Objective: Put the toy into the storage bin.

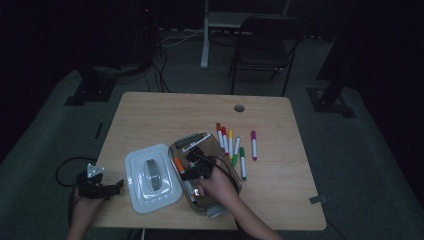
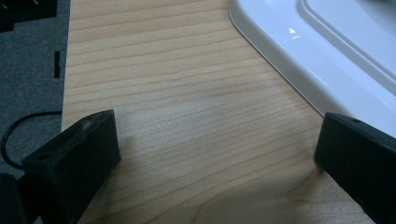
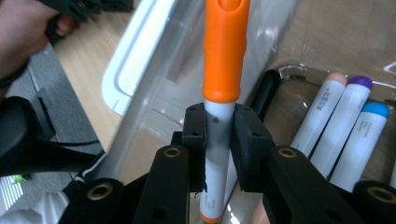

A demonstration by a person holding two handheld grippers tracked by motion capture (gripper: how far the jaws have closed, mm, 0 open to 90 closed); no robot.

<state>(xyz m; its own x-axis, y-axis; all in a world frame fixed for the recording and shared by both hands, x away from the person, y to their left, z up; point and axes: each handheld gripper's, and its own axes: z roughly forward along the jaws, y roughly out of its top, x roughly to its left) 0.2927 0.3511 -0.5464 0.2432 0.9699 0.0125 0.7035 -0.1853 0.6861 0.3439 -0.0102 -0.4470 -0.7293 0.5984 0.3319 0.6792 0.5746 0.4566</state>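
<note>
The right gripper (image 3: 219, 135) has its jaws closed on the white barrel of an orange-capped marker (image 3: 224, 51), just below the cap, and holds it over the clear plastic box (image 1: 226, 155) on the tabletop (image 1: 165, 115). Other markers (image 3: 345, 135) already lie in the box, and more loose markers (image 1: 235, 145) sit in a row on the wood just to its right. The marker looks light and stiff, with a smooth, somewhat slippery barrel, so a grip across the barrel near the cap seems the surest hold. The left gripper (image 2: 210, 154) hovers by the table's left edge with jaws wide apart and empty, just beside the white lid (image 2: 327, 56).
</note>
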